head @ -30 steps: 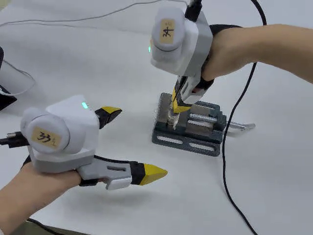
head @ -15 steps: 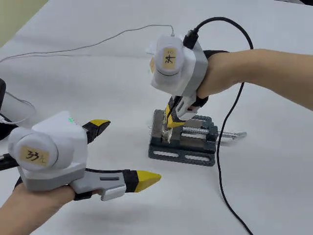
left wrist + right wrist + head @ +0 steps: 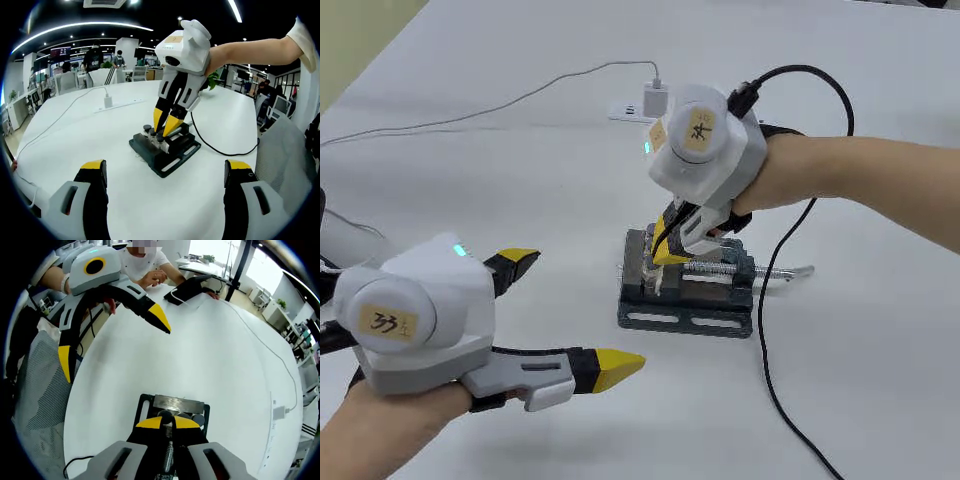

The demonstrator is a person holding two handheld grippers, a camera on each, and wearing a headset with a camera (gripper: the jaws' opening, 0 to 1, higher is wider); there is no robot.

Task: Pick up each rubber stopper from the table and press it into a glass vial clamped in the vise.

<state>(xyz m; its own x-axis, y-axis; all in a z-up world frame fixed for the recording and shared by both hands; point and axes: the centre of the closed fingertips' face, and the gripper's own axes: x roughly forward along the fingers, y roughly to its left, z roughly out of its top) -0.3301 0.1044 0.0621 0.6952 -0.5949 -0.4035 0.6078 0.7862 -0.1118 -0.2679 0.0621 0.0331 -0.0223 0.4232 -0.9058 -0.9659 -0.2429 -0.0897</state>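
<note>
**Right tongs pressing at a vial in the vise**

The right tongs (image 3: 665, 252) are clenched, tips almost touching, and stand straight over the vise (image 3: 685, 318), down on the row of vials (image 3: 152, 133) it clamps. Dark stoppers (image 3: 146, 128) cap the vials just beside those tips. Whether another stopper sits under the tips is hidden. The left tongs (image 3: 570, 310) hang released and empty above the worktop (image 3: 520, 150), well apart from the vise. This looks like the pressing-in step. The next move probably calls for a straight downward push, then a clean lift that doesn't tilt the glass.
</note>
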